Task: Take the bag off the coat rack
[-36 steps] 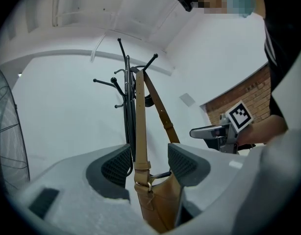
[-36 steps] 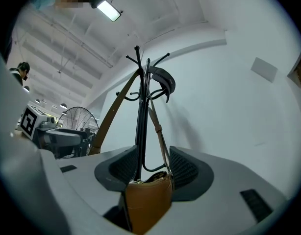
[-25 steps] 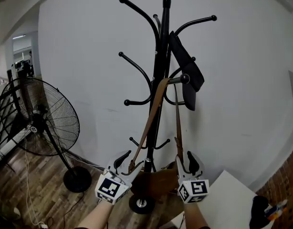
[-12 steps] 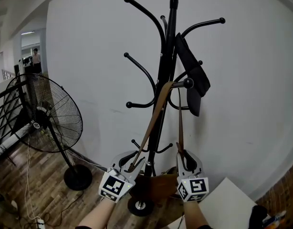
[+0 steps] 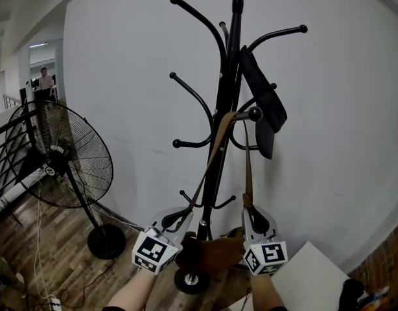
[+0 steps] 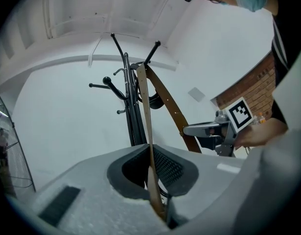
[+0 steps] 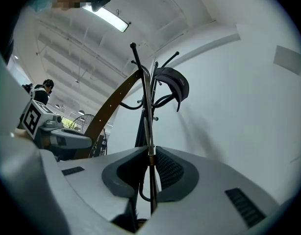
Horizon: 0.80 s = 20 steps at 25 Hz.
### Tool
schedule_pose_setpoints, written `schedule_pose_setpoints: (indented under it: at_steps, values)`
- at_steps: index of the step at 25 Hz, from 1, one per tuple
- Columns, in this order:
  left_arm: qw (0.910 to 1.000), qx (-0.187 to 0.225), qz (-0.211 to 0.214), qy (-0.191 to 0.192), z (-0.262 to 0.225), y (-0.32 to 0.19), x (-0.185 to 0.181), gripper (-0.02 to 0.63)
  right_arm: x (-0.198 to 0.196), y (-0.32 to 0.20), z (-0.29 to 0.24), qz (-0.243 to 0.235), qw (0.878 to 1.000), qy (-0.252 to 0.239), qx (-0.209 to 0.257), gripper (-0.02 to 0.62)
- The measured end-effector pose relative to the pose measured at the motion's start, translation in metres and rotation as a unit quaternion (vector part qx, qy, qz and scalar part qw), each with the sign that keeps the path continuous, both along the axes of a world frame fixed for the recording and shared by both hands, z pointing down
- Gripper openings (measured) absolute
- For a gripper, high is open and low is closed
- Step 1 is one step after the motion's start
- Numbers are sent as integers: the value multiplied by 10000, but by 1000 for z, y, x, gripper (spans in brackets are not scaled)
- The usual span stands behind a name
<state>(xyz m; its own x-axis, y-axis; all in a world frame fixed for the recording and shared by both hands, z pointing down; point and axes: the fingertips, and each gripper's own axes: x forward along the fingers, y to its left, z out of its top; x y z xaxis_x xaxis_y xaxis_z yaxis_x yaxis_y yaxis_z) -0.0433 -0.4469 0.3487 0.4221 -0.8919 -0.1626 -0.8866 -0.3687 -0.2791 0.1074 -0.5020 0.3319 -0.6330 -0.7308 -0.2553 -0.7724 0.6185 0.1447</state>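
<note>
Looking straight at the white wall, we have the rack (image 5: 227, 96) standing dead centre. The bag (image 5: 212, 253) hangs low at six o'clock of the head view, just in front of the rack's pole and above its foot, between our two grippers. Its brown strap (image 5: 216, 149) climbs in two legs and loops over a ball-tipped hook (image 5: 255, 114) at twelve o'clock from the bag, so the bag is not yet off.

The left gripper (image 5: 178, 218) sits at ten o'clock of the bag. Its jaws have just been closing, and its own view shows them pinching the strap's left leg, pads pressed onto the leather. The right gripper (image 5: 253, 218) sits at two o'clock of the bag. Its jaws have just been closing too, and they clamp the strap's right leg, which runs edge-on between the pads.

A dark cap (image 5: 265, 105) hangs at two o'clock from the hook. A fan (image 5: 63, 164) stands at nine o'clock on the wooden floor (image 5: 30, 258).
</note>
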Motion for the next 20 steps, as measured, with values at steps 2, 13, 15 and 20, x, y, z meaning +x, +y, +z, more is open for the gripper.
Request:
schedule_pose_setpoints:
  at_steps: [2, 13, 15, 20]
  values:
    - [10000, -12, 33, -8, -3, 1, 0, 17, 1, 1, -1, -3, 10000, -23, -39, 49]
    - [9996, 163, 201, -74, -33, 14, -1, 17, 4, 20, -20, -12, 9998, -211, -69, 48]
    - [9994, 226, 252, -109, -39, 17, -1, 17, 5, 25, -28, -9, 9997, -226, -10, 48]
    - [9987, 324, 373, -109, -56, 27, -2, 18, 5, 39, -47, -11, 9995, -271, 181, 48]
